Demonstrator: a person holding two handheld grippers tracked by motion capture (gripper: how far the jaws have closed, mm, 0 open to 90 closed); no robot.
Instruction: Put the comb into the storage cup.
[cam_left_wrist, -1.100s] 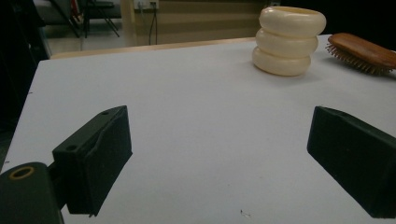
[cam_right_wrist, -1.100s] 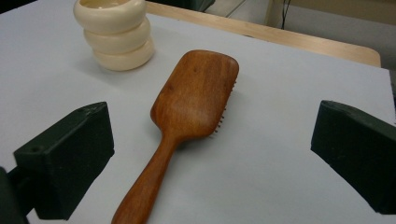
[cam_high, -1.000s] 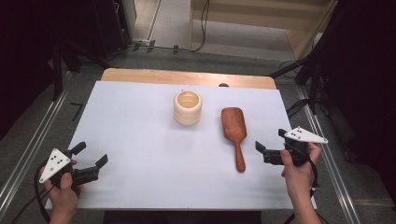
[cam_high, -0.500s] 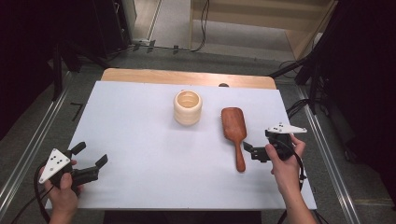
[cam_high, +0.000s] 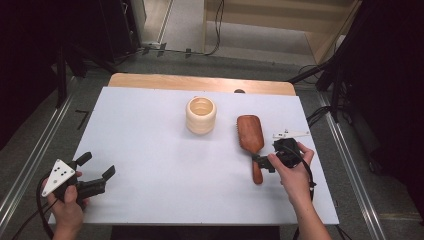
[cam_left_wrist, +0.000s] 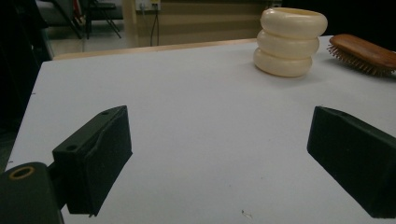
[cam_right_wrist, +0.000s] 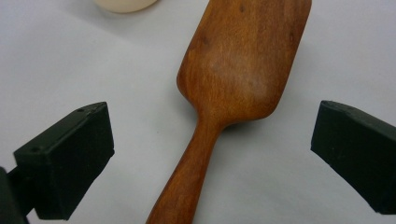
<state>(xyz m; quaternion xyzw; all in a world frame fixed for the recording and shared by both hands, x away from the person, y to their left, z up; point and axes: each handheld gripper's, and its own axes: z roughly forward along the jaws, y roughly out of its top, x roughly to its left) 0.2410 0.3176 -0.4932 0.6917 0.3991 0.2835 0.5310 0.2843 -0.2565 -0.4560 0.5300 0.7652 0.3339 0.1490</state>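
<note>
Tongs in my right hand (cam_right_wrist: 210, 154) gape wide, empty, straddling the wooden hairbrush (cam_right_wrist: 233, 88) lying near the table's right edge; it looks stiff, light, smooth: grip the narrow handle.

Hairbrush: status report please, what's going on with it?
Right gripper open, astride the hairbrush handle, not gripping. Left gripper open, idle. Brush flat, bristles down, beside cream cup. Nothing in the way.

One camera looks down from above my near side. My left tongs' (cam_high: 95, 172) camera looks low across the worktop (cam_high: 150, 130); my right's sits close over the hairbrush (cam_right_wrist: 233, 84), which all share.
</note>
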